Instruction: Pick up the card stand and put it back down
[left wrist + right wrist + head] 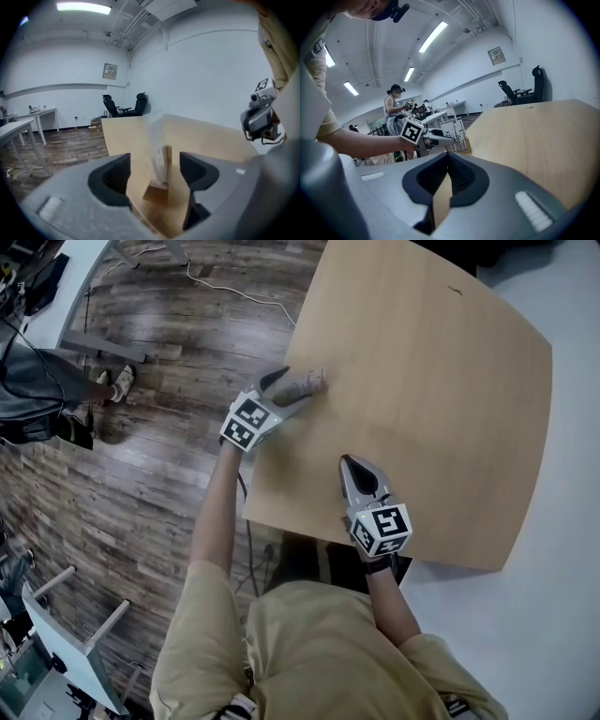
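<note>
One card stand (pixel 159 173); two grippers (pixel 302 387) (pixel 349 461); one table (pixel 431 390); two chairs (pixel 110 106) (pixel 140 102).

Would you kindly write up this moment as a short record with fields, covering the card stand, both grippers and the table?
Card stand: upright on the table, near its edge, on a small wooden base
Left gripper: open, one jaw on either side of the card stand, pads not pressing it
Right gripper: shut, nothing between the jaws, over the table on the person's side
Table: light wooden top
Task stage: card stand resting on the table, not lifted
</note>
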